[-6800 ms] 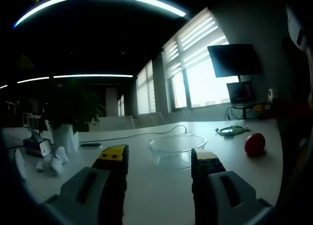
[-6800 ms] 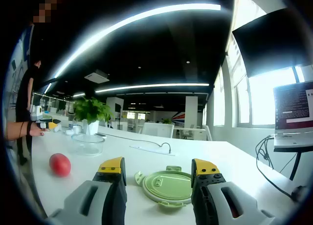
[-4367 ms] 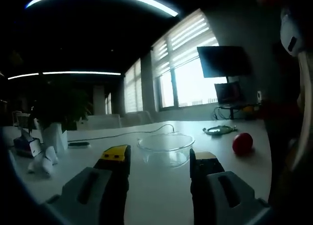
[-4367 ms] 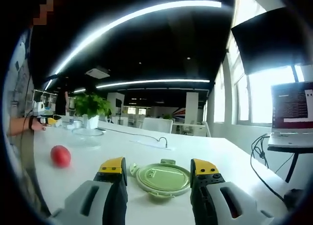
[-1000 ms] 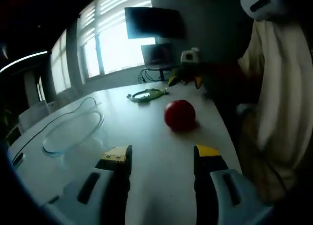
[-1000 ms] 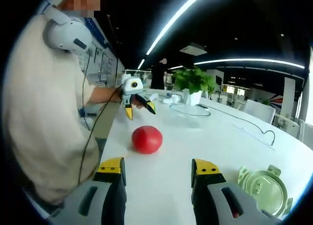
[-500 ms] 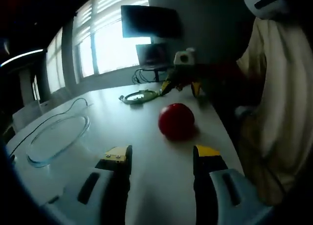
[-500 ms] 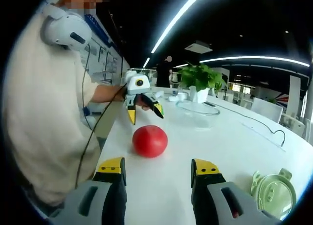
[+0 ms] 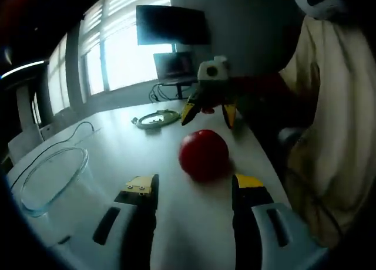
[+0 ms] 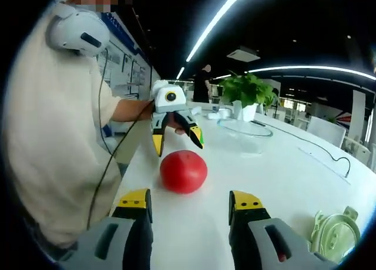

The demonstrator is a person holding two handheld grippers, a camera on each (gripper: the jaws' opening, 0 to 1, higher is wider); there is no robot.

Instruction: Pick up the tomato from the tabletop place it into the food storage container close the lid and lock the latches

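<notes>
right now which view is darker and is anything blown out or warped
Left gripper view is darker: the windows are blown out white, so the tomato and table sit in backlit gloom. Right gripper view is brighter, its ceiling light strip bent into a curve by fisheye.

My left tool (image 9: 192, 192) and right tool (image 10: 190, 208) have grey fingers with yellow and black tips. I see my cream shirt (image 10: 47, 141), a thin black cable (image 10: 106, 164), and a white headset (image 10: 76, 30).

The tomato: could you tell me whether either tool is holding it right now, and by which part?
Nothing is held. The tomato rests on the table; the left tool and right tool are both open, short of it.
</notes>
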